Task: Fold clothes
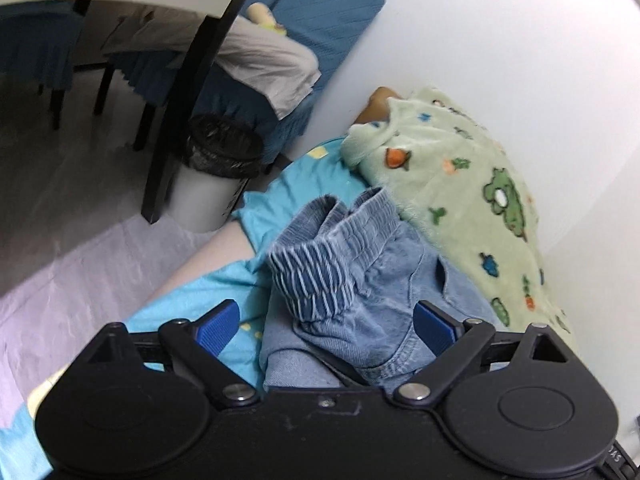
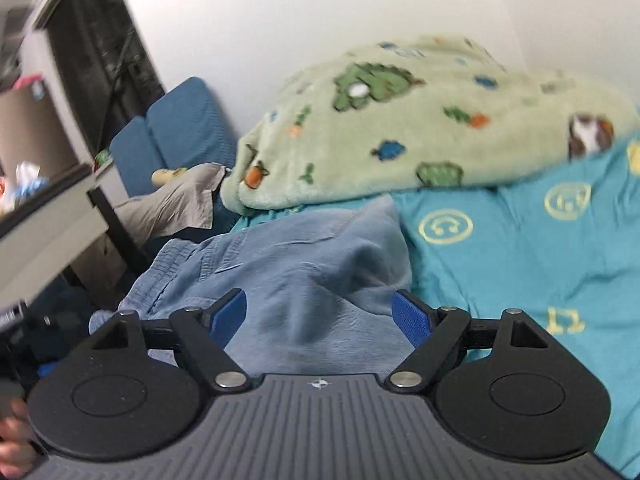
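- While you hold both tools over the bed, its turquoise sheet (image 2: 520, 256) with yellow printed symbols runs beneath everything and up to the white wall (image 1: 500, 32).
- Your next largest piece is the pale green fleece blanket (image 2: 400, 136) with dinosaur and carrot prints, heaped along the wall behind the jeans and touching them at their far edge.
- Your task's garment, the light blue jeans (image 1: 360, 288), lies bunched on the sheet in front of that blanket, its ribbed elastic waistband (image 1: 320, 256) turned up toward the left camera.
- Beyond the foot of the bed you have a white bin (image 1: 212, 196) lined with a black bag standing on the floor.
- Your left gripper (image 1: 326, 320) stands spread, denim lying between the blue pads without being pinched.
- Your right gripper (image 2: 320, 312) is spread wide as well, over a rumpled fold of the jeans; the picture is blurred, so it may be brushing the cloth.
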Tool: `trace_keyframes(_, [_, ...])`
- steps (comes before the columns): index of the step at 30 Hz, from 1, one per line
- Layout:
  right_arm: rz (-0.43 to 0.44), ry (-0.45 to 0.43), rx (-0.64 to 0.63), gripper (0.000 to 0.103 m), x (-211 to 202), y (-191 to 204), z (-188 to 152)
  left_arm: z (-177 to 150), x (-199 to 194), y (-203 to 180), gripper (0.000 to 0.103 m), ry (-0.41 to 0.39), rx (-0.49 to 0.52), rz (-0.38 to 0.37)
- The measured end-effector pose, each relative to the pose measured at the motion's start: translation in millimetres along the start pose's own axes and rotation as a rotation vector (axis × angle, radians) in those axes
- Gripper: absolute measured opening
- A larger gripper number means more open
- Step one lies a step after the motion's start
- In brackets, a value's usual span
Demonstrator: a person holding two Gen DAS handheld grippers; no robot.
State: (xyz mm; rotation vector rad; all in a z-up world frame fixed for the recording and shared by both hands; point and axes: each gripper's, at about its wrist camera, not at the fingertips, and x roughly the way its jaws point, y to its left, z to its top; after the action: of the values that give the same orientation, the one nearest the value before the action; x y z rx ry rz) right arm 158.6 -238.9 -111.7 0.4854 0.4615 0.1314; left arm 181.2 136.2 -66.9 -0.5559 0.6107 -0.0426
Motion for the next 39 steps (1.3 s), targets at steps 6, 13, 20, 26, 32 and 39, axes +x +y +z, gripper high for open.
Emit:
trace_keyframes(6, [0.065, 0.055, 0.168, 0.083, 22, -32, -3, -18, 30, -6, 0.093, 0.03, 0.017, 0.05])
trace_keyframes(13, [0.138, 0.066, 0.318, 0.087, 46, -58, -1, -19, 50, 10, 0.093, 0.043, -0.091, 0.059])
trace_keyframes(20, [0.148, 0.098, 0.289, 0.099, 76, -57, 1, -22, 68, 16, 0.086, 0.076, -0.148, -0.005])
trace_keyframes(26, [0.125, 0.121, 0.234, 0.102, 99, -53, 4, -22, 80, 24, 0.064, 0.073, -0.201, -0.015])
trace_keyframes(32, [0.08, 0.125, 0.086, 0.046, 105, -26, 3, -22, 78, 10, 0.032, 0.045, -0.15, 0.014])
trace_keyframes(39, [0.068, 0.051, 0.017, 0.029, 79, -12, 19, -15, 57, -10, 0.019, -0.007, -0.102, 0.011])
